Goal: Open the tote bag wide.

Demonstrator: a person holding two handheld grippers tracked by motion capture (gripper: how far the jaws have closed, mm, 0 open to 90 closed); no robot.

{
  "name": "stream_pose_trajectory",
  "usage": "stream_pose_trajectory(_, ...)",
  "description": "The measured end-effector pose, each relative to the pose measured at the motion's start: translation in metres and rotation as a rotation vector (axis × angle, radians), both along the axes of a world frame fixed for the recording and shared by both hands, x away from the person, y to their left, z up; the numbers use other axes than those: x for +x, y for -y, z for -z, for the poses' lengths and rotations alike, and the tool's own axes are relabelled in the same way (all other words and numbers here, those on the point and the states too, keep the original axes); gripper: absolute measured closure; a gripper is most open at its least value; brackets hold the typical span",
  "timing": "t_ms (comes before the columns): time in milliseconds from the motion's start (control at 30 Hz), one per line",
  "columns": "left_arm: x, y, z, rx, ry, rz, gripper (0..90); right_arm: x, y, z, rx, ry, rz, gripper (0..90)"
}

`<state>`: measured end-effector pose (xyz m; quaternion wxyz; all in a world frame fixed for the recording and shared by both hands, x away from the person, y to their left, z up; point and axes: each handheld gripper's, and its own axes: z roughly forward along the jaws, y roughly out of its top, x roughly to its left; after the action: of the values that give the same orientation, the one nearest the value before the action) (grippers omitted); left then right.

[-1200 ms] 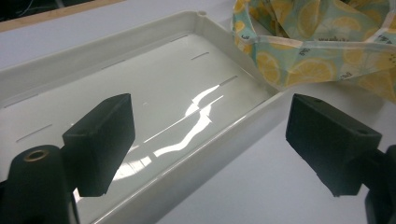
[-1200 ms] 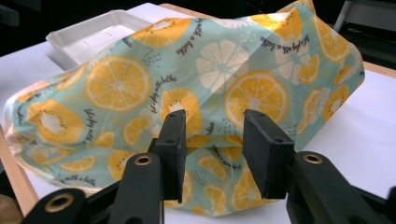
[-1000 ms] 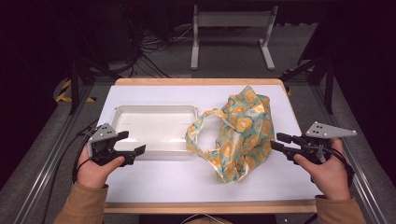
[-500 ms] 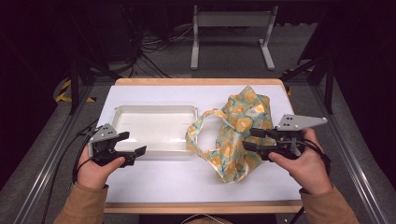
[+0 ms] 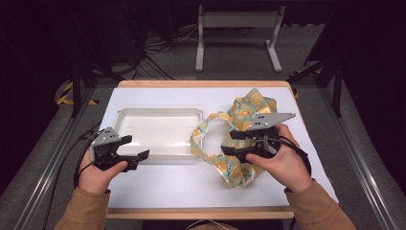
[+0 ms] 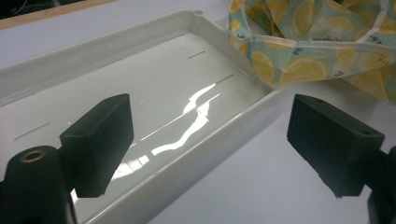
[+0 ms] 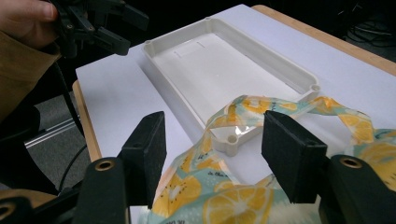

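Lemon-print cloth bag [image 5: 244, 139] lies crumpled on the white desk [image 5: 167, 187], right of the white tray [image 5: 160, 132], one strap draped over the tray's near right corner; right tongs [image 5: 229, 142] hover over the bag's middle, jaws spread and just been opening, cloth below them, not pinched; left tongs [image 5: 135, 147] spread, empty, over the tray's near rim, held in the left hand [image 5: 95, 175].

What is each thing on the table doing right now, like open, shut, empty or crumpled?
Fruit-print bag: crumpled, lying flat, one strap draped over the tray's corner.
White tray: empty, upright.
Left gripper: open, holding nothing, at the tray's near edge.
Right gripper: jaws just been opening, above the bag, gripping nothing.
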<state>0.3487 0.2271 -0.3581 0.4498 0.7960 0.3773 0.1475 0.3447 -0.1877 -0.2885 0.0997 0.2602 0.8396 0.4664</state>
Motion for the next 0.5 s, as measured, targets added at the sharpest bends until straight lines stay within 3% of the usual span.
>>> stream_pose_trajectory(167,0.001,0.001,0.001,-0.021,0.004,0.008,14.3,0.006,-0.012,0.003,-0.002,-0.006,-0.012,39.2)
stream_pose_trajectory(500,0.001,0.0,0.001,-0.007,0.0,0.0,14.3,0.015,-0.026,0.01,-0.001,0.009,-0.005,37.0)
